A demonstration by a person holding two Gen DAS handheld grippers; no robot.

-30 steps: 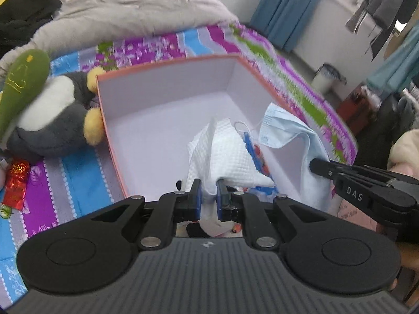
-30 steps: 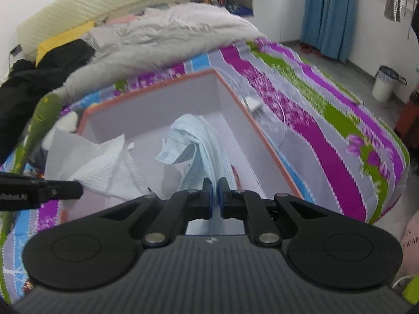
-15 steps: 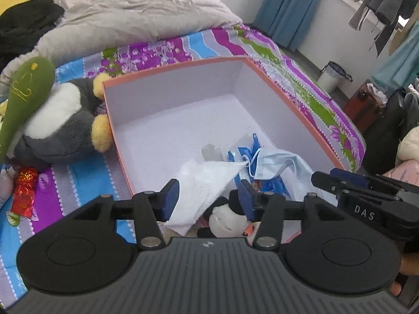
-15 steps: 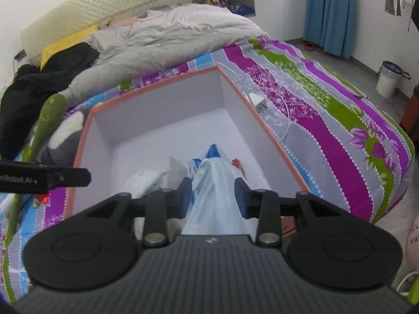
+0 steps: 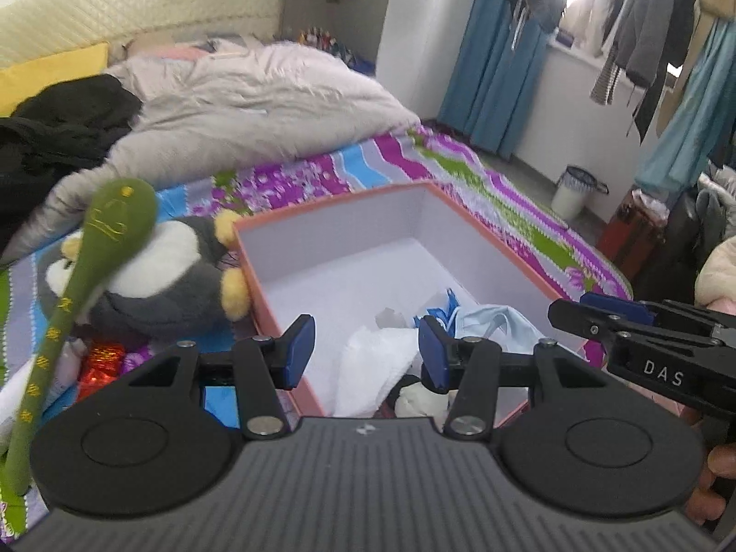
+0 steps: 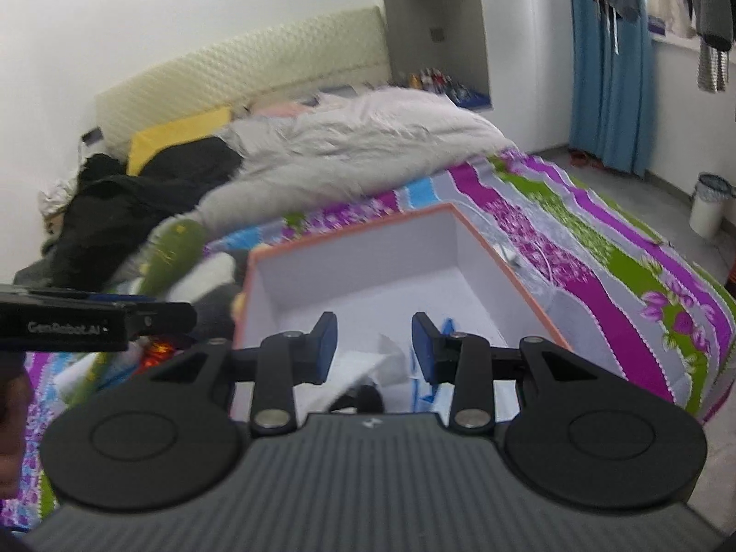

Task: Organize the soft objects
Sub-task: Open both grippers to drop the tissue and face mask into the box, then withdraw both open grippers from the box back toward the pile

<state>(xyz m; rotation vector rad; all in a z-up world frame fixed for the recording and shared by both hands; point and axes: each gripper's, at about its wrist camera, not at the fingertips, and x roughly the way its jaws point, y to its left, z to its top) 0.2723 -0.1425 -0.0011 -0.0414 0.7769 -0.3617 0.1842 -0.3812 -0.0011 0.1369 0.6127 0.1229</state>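
Green plush wand (image 5: pixel 99 276) leans at far left, its head on the penguin plush (image 5: pixel 152 276); both lie on the striped bedspread (image 5: pixel 529 211) just beside the box's left wall, prob. waiting their turn since they're not yet stowed. Next to them a red foil wrapper (image 5: pixel 99 363) sits on the bed, near the penguin. Moving right, we see the orange-rimmed box (image 5: pixel 349 200) w/ white inside, far half bare, so there's room for the plush. Our left claw (image 5: pixel 365 352) hangs above the box's near end, jaws apart w/ nothing between the pads. White cloth (image 5: pixel 377 363) lies crumpled on the box floor under and just past that claw, not touched by it. Below the cloth a small black-and-white soft toy (image 5: pixel 416 398) peeks out at the near wall; we can't tell what it is exactly. Right of the cloth, the blue face mask (image 5: pixel 497 317) rests in the box against the right wall, w/ a blue packet edge behind it. Our right claw (image 6: pixel 370 345) also stands open and empty, above the same near end; in its view cloth and mask sit low betw. the pads, below them. Soft bits are in the box; we judge the penguin and wand are next, i.e. reach left.
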